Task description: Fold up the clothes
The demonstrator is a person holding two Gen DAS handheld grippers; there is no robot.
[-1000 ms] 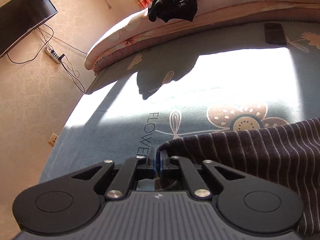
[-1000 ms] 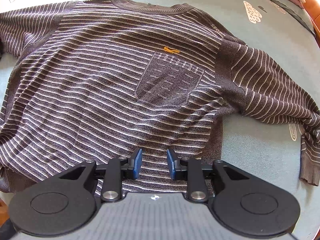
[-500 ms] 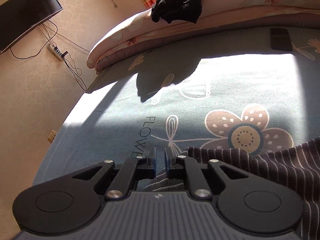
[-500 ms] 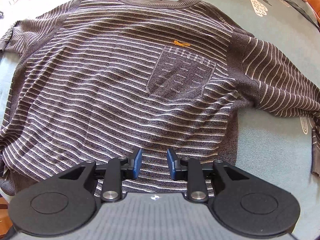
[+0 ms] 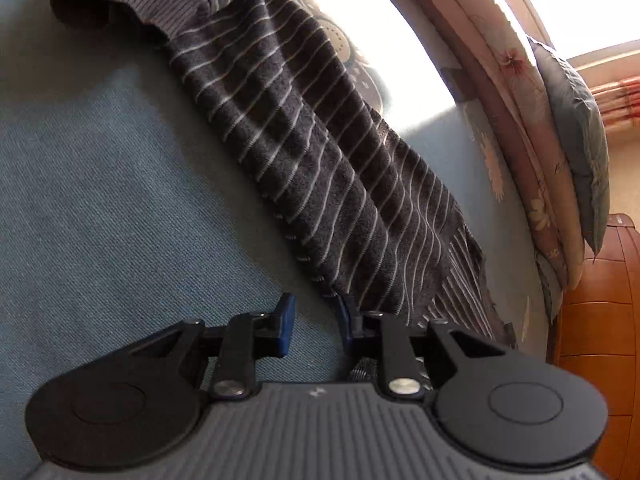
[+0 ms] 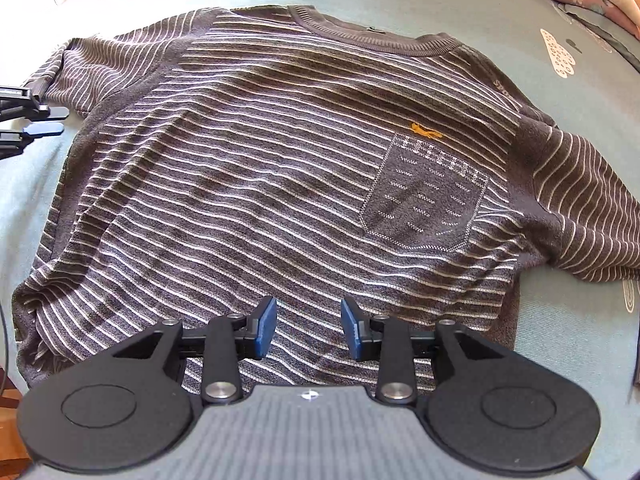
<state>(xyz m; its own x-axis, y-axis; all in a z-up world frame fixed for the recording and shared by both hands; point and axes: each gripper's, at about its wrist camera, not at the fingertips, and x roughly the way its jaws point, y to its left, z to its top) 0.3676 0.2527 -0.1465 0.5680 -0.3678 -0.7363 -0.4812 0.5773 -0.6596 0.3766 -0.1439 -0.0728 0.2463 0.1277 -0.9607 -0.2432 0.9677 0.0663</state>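
A dark grey sweater (image 6: 280, 168) with thin white stripes, a chest pocket and a small orange emblem lies flat, front up, on the blue-green bed sheet (image 5: 100, 200). My right gripper (image 6: 309, 316) hovers over its lower hem, jaws opening with nothing pinched. My left gripper (image 5: 316, 312) sits low beside one sleeve (image 5: 304, 152), which runs diagonally away to its cuff (image 5: 120, 4). Its jaws are opening; bare sheet shows between them and the sleeve edge touches the right-hand finger. In the right wrist view the left gripper (image 6: 56, 121) sits at the far left by that sleeve.
Folded floral quilts (image 5: 516, 120) and a grey pillow (image 5: 576, 120) are stacked along the bed's far side, with orange wooden furniture (image 5: 596, 320) beyond. A patch of bright sunlight (image 5: 380, 40) falls on the sheet past the sleeve. The other sleeve (image 6: 580, 200) trails off to the right.
The left gripper let go of the sleeve end, opened, rolled over and dropped down beside the laid-out sleeve. The right gripper's jaws widened slightly and it shifted a little over the hem.
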